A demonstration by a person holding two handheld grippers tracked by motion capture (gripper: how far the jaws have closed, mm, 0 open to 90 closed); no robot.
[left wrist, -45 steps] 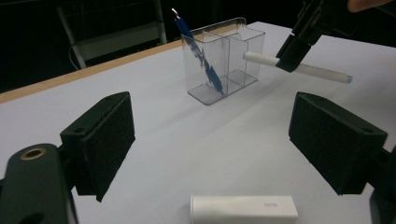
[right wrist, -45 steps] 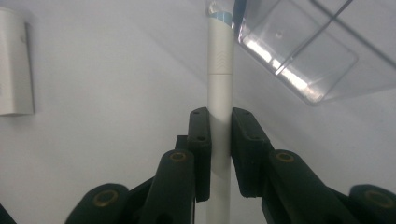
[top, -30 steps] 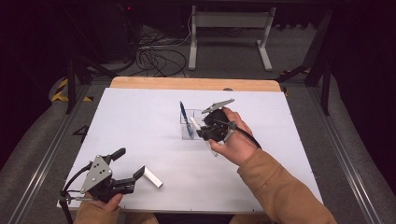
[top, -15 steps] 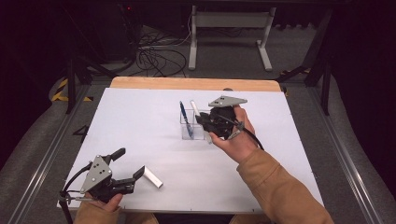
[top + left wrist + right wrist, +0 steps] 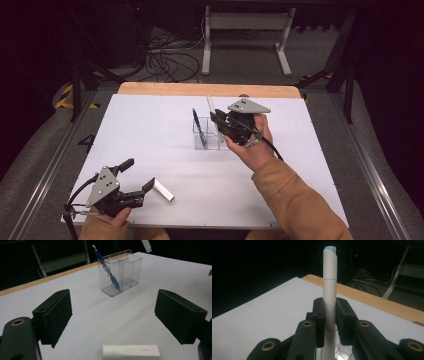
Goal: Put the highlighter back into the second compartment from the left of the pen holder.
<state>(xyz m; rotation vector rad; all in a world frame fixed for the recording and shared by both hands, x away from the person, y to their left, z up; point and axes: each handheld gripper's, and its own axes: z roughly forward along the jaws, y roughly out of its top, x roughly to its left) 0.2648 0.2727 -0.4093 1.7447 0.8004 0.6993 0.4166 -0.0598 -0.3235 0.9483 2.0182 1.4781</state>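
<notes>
My right gripper (image 5: 218, 120) is shut on a white pen (image 5: 212, 111), held upright just above the clear two-compartment holder (image 5: 210, 137). Its pads clamp the white pen (image 5: 329, 290) at mid-barrel. A blue pen (image 5: 199, 127) leans in the holder's left compartment; the same blue pen (image 5: 107, 268) and clear holder (image 5: 122, 271) stand ahead of my left gripper. My left gripper (image 5: 137, 177) rests near the table's front left, jaws wide open. A short white cap-like tube (image 5: 164, 189) lies just beyond the jaws, low between them as the white tube (image 5: 131, 352).
The white tabletop (image 5: 150, 130) has a wooden strip (image 5: 200, 89) along its far edge. Cables (image 5: 165, 60) and a metal stand (image 5: 245, 30) sit on the dark floor beyond. Metal rails (image 5: 50, 160) run along both sides.
My right gripper has turned and shifted slightly right and up, bringing the white pen upright over the holder. The left gripper has stayed put.
</notes>
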